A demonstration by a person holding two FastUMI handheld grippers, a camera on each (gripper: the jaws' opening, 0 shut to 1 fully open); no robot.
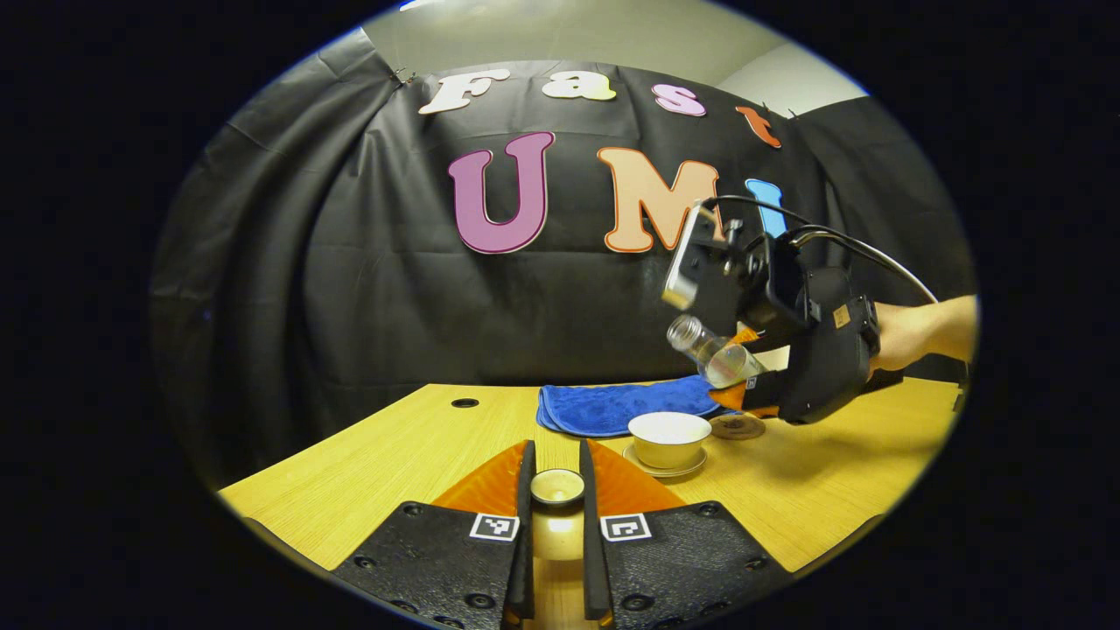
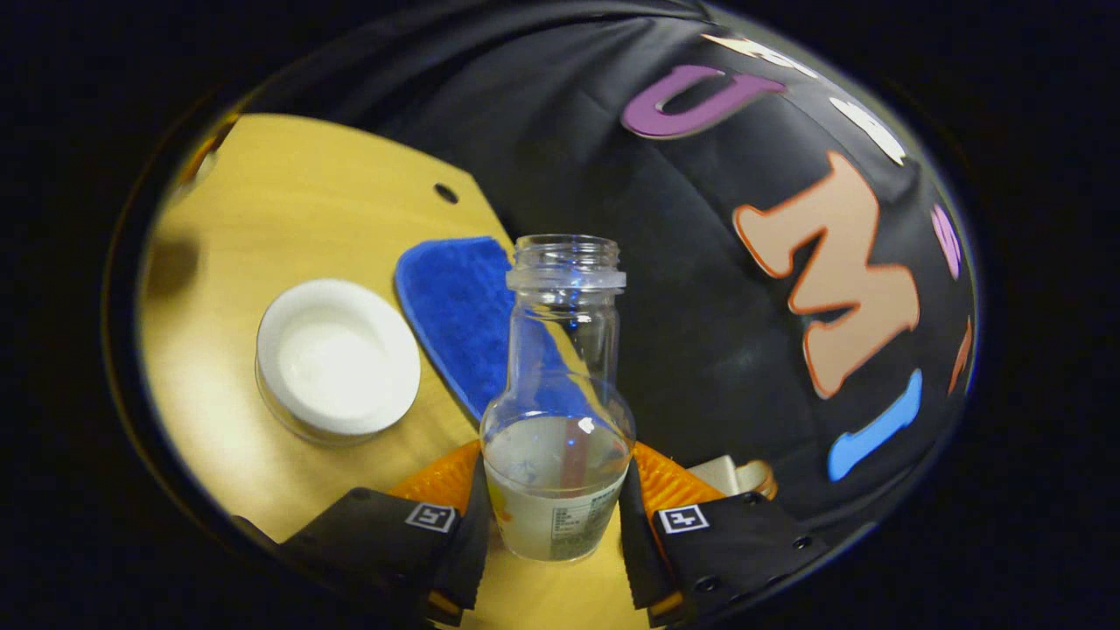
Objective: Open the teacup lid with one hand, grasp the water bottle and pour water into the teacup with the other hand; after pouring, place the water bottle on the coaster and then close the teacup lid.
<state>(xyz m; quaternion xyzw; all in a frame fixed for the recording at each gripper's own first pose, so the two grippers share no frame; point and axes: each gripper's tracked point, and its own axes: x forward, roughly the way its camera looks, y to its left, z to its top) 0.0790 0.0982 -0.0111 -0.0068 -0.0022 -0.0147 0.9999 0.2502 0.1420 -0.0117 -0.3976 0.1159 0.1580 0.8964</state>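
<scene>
My left claw (image 1: 557, 472) clamped the lid (image 1: 557, 486); my right claw (image 2: 553, 512) gripped the tilted water bottle (image 2: 560, 411) above the open teacup (image 2: 338, 357). Pouring was underway; next I'd tip further, I judged.

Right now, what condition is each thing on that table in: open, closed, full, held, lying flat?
Teacup: uncovered, on its saucer.
Lid: off, between the left gripper's fingers.
Water bottle: uncapped, part full, tilted, clamped by the right gripper.
Coaster: bare, on the table.
Blue cloth: folded, lying flat.
</scene>
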